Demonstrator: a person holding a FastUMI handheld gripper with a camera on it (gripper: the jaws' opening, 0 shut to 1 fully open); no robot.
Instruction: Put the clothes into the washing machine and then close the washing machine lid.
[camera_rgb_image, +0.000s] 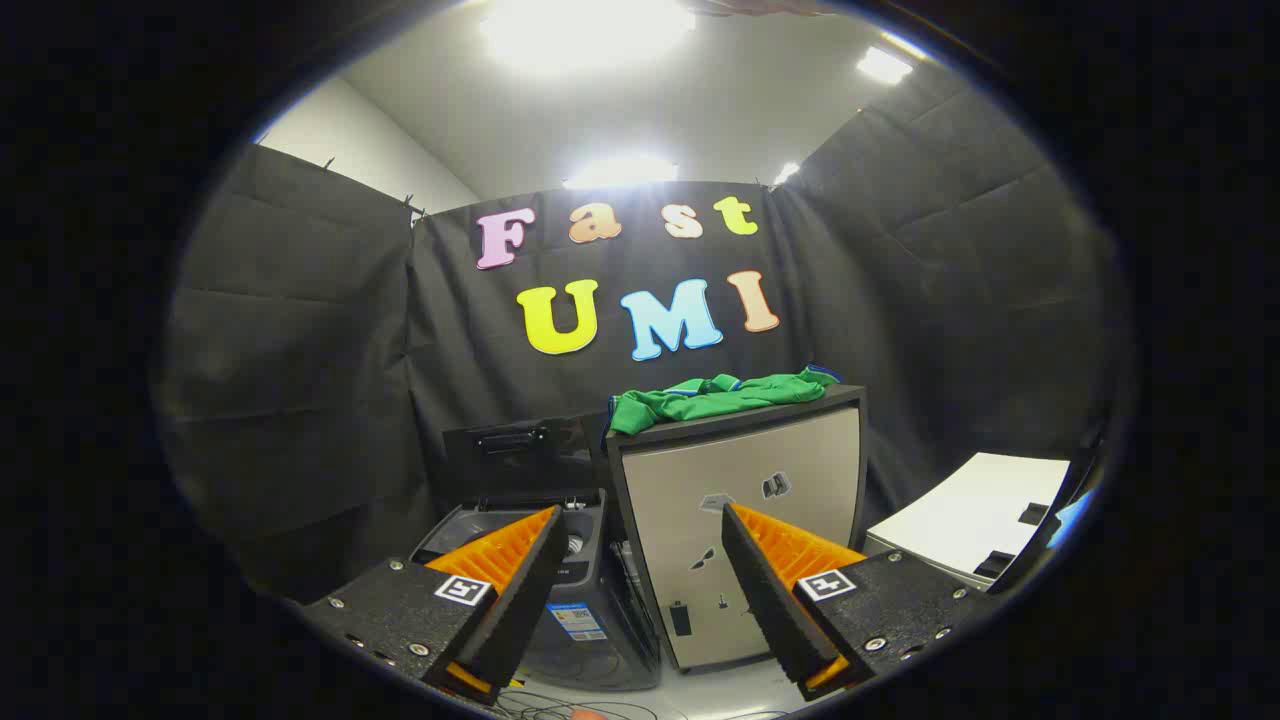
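One green garment (722, 397), one cabinet (745, 520), one washing machine (560, 590).

1. A grey cabinet (745, 540) with a dark frame stands on the pale floor (720, 690), beyond the fingers.
2. Green clothes (715, 397) lie crumpled on its top.
3. A dark washing machine (570, 590) stands on the floor beside it, lid raised.

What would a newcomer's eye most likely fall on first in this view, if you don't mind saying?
Most likely the bright green clothes, heaped on top of the grey cabinet beyond the fingers. Beside that cabinet stands the dark washing machine with its lid raised. The gripper is open, empty, well short of both.
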